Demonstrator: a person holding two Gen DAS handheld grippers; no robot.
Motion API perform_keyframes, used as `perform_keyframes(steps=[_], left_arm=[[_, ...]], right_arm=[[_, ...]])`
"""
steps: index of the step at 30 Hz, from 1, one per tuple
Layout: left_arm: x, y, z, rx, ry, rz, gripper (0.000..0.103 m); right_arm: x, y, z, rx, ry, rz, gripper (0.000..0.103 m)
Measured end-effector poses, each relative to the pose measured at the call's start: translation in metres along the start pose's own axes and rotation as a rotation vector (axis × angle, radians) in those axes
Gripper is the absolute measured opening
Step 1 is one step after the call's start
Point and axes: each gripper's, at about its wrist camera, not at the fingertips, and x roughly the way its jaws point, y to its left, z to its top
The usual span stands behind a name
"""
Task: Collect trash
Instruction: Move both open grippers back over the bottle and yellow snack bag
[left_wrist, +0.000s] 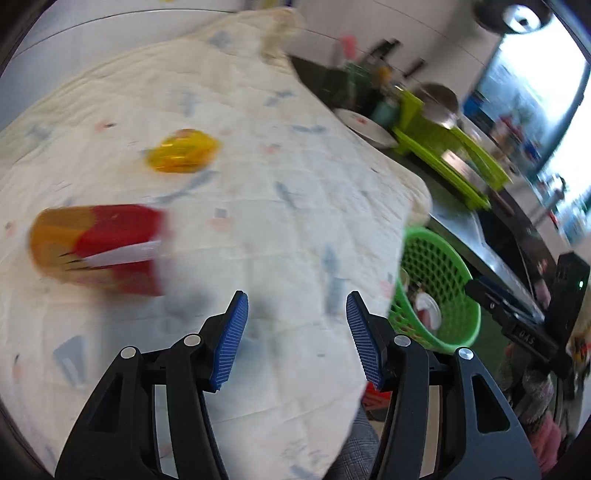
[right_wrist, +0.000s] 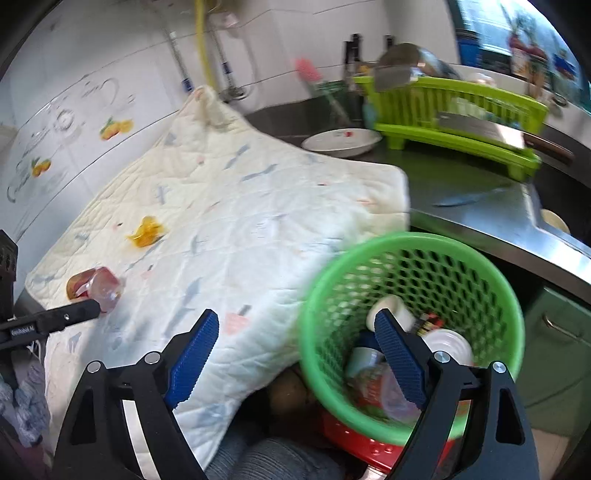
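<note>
Blue ribbed fingertips (left_wrist: 231, 339) of the left gripper (left_wrist: 297, 338) stand spread wide with nothing between them, only the pale quilted cloth (left_wrist: 258, 177) showing through the gap. Taking that cloth as the landmark: a red and orange cup-like piece of trash (left_wrist: 98, 247) lies on its side on the cloth, ahead of the left gripper and off to the left of its left finger, clearly apart from it (motion blur smears its edges). A crumpled yellow wrapper (left_wrist: 183, 151) lies farther up the cloth, beyond the red piece and also apart from the fingers. Seen from the right wrist camera, the left gripper's dark finger tip (right_wrist: 83, 308) sits just beside the red piece (right_wrist: 94, 286), though whether they touch cannot be told, and the yellow wrapper (right_wrist: 146, 230) lies farther back on the cloth (right_wrist: 240, 206). Fingers of the right gripper (right_wrist: 297, 341) are likewise spread wide and hold nothing; its right fingertip (right_wrist: 397, 354) hangs over the mouth of a green mesh basket (right_wrist: 491, 280), which sits at the cloth's right edge and already holds white cups and a red-printed wrapper. Beyond the cloth's far right corner, on the steel counter, stand a white plate (right_wrist: 341, 142) and a lime-green dish rack (right_wrist: 458, 122).
</note>
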Motion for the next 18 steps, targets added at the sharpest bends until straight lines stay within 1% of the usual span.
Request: perform_keyframes(steps=[2,3,4,5,8,11,12,16,18], left_arm=[[-0.011,0.019,0.003,-0.061,-0.017,0.024,0.057],[-0.015,0.029,0.004,-0.094,-0.025,0.037,0.066],[-0.019,0.036,0.005,-0.120,-0.032,0.047,0.072],[-0.023,0.044,0.005,-0.151,-0.047,0.062,0.074],[-0.031,0.063,0.006,-0.204,-0.068,0.106,0.074],[-0.033,0.080,0.007,-0.274,-0.063,0.119,0.074],[-0.035,0.087,0.007,-0.295,-0.065,0.137,0.074],[-0.042,0.110,0.005,-0.350,-0.076,0.164,0.075],[-0.046,0.120,0.003,-0.368,-0.080,0.183,0.075]], right_arm=[[0.009,0.014,0.006,-0.018,0.012,0.035,0.084],[0.013,0.019,0.008,-0.025,0.017,0.047,0.084],[0.018,0.026,0.011,-0.040,0.023,0.060,0.084],[0.023,0.033,0.014,-0.058,0.028,0.067,0.084],[0.035,0.051,0.020,-0.092,0.044,0.097,0.084],[0.049,0.067,0.028,-0.118,0.059,0.124,0.084],[0.054,0.072,0.031,-0.127,0.066,0.138,0.084],[0.070,0.094,0.038,-0.166,0.094,0.203,0.084],[0.078,0.107,0.040,-0.198,0.104,0.215,0.084]])
